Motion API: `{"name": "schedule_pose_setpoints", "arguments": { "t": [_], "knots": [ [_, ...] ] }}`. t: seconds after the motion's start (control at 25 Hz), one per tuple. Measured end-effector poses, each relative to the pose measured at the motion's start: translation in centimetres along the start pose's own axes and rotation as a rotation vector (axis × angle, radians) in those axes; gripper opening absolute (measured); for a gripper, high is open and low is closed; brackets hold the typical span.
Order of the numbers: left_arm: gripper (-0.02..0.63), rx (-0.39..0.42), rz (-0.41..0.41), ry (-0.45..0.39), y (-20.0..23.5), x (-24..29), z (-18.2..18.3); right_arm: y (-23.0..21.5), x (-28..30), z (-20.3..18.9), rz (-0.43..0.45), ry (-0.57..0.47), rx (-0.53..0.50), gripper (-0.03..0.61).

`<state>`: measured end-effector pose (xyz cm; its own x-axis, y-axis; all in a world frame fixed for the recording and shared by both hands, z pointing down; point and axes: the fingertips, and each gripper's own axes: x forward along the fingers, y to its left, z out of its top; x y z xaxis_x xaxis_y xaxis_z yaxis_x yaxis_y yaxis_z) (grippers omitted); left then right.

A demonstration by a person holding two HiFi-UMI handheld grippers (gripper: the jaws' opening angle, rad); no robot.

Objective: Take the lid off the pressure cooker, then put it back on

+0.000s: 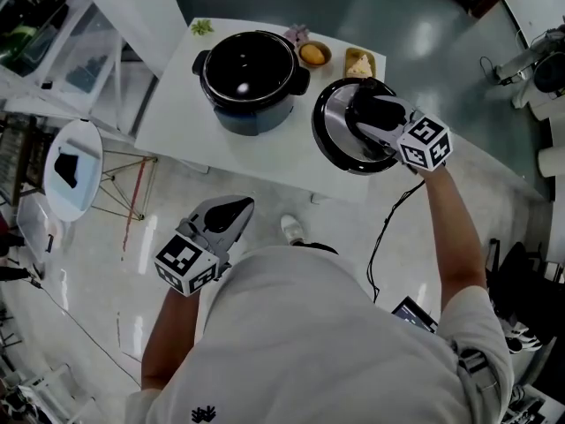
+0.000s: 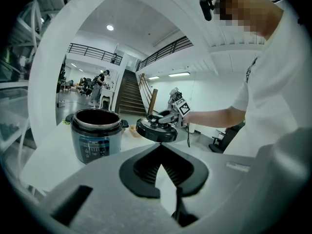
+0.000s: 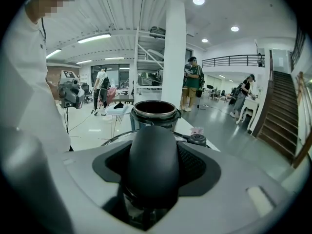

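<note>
The right hand-held gripper (image 1: 372, 113) is pinching the black handle (image 3: 152, 165) of the lid (image 1: 338, 144), with its jaws clamping the handle from both sides. The lid is hanging over the tabletop (image 1: 265, 157), just beside the open pressure cooker (image 1: 253, 76), to its right in the head view. The left hand-held gripper (image 1: 238, 207) is sitting off the tabletop near the person's torso, with its jaws pressed together and gripping nothing
</note>
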<state>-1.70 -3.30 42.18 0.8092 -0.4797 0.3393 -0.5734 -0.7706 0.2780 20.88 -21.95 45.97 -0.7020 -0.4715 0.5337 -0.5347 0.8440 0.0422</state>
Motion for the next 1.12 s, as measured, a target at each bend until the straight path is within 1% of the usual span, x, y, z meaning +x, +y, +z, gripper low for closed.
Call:
{"name": "schedule_pose_setpoints", "arguments": {
  "t": [0.44,0.76,1.12],
  "knots": [
    [0.006,-0.013,0.027,0.023,0.2,2.2,-0.1,0.8,3.6,-6.0,0.013,0.029,0.014,0.291],
    [0.006,-0.04,0.067,0.043,0.5,3.6,-0.2,0.5,6.7,-10.1,0.038,0.067,0.013,0.291],
    [0.006,-0.052,0.111,0.09,0.2,4.8,-0.3,0.3,9.4,-13.0,0.056,0.065,-0.009,0.291]
  ]
}}
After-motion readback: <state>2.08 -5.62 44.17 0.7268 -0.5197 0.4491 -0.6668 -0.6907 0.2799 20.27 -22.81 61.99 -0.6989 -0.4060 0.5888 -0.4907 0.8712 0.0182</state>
